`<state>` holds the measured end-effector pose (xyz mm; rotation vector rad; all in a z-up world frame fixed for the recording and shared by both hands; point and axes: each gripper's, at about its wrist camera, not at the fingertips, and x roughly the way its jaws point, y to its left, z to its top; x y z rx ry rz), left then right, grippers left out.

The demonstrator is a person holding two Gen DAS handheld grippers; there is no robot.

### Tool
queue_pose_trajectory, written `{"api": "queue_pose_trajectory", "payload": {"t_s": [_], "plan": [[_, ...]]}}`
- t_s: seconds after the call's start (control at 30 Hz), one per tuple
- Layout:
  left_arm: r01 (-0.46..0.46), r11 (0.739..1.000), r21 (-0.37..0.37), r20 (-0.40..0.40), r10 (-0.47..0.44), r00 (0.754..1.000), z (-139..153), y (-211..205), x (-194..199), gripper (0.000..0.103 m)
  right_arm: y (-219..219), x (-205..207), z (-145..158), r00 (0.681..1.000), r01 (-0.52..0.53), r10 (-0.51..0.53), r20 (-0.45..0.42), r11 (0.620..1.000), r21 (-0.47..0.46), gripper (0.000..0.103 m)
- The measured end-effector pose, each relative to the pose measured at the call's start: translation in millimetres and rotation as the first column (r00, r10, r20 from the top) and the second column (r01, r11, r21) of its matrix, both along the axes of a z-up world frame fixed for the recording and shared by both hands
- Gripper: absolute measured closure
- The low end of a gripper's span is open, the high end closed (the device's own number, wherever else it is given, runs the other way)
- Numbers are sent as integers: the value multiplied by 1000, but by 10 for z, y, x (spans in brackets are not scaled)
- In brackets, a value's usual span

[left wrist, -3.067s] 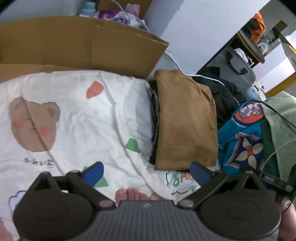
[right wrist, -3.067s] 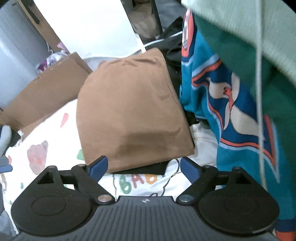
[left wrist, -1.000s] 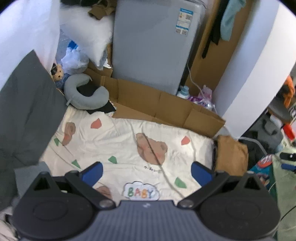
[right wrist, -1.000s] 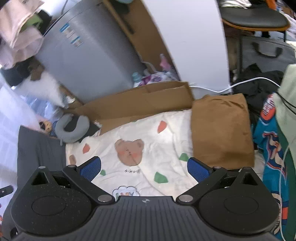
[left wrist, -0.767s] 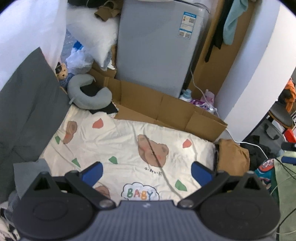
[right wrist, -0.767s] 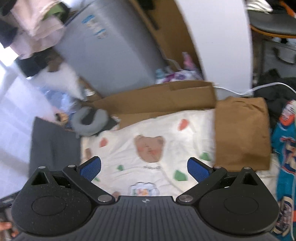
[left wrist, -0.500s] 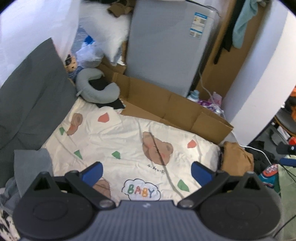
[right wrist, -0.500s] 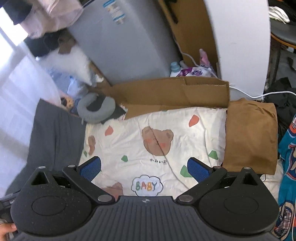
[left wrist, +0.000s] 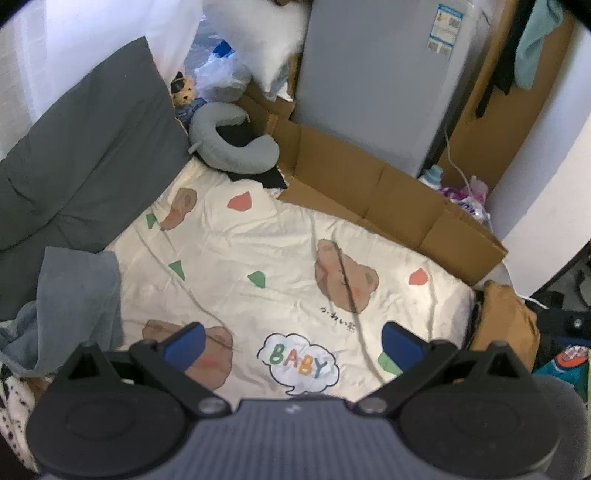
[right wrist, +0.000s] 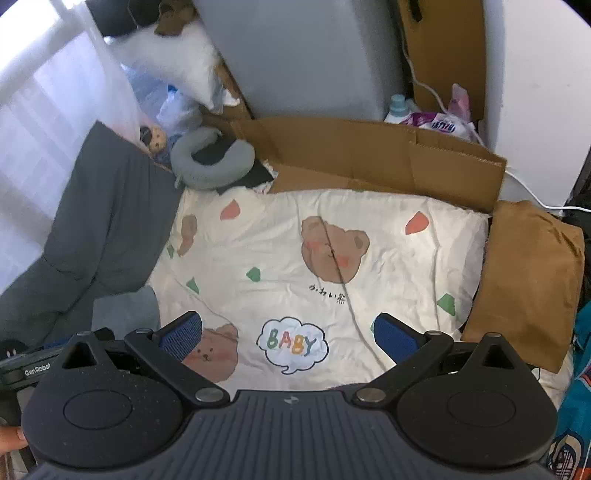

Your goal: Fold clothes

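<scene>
bear-print sheet (right wrist: 369, 236) fills both views; only right shows whole brown garment (right wrist: 528, 280).

The folded brown garment (left wrist: 506, 317) sits half behind the left gripper's housing in the left view. The teal patterned garment (right wrist: 576, 406) runs off the right view's edge. A grey cloth (left wrist: 74, 302) slips under the housing at left. The label (left wrist: 445, 29) on the grey appliance (left wrist: 373, 81) is too small to read.
</scene>
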<state>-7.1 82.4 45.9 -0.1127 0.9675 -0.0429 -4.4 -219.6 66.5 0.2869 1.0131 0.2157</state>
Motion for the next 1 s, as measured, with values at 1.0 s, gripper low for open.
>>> {"api": "queue_pose_trajectory", "payload": {"t_s": [1.0], "plan": [[55, 988, 146, -131, -36, 991, -219, -498, 0, 1, 511, 20, -433, 990, -115, 102, -102, 985, -126, 1]]}}
